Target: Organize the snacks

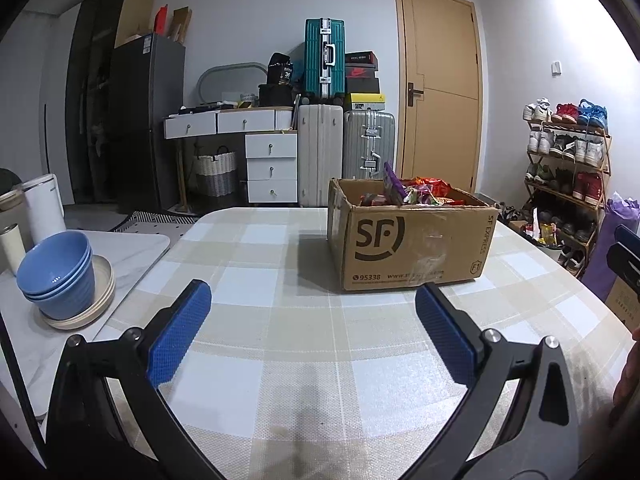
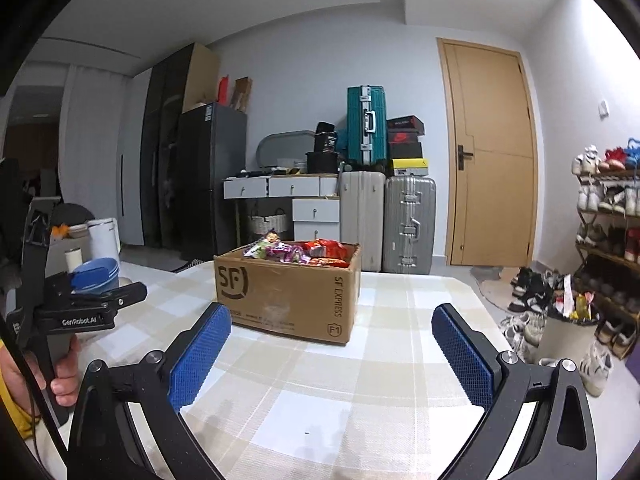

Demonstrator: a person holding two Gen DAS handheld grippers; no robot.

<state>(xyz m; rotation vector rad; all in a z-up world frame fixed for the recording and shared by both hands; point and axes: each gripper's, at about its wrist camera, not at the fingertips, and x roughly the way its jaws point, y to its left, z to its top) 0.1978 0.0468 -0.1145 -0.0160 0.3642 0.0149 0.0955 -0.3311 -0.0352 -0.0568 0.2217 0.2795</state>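
Both grippers, left & right, hover over checked table, jaws wide apart, nothing held. Snacks sit heaped in cardboard box at 1 o'clock. Stage unclear: fits sorting pending or packing done.

Both my wrist cameras look low along my fingers across the bench; they share the cardboard box ahead and the door beyond.
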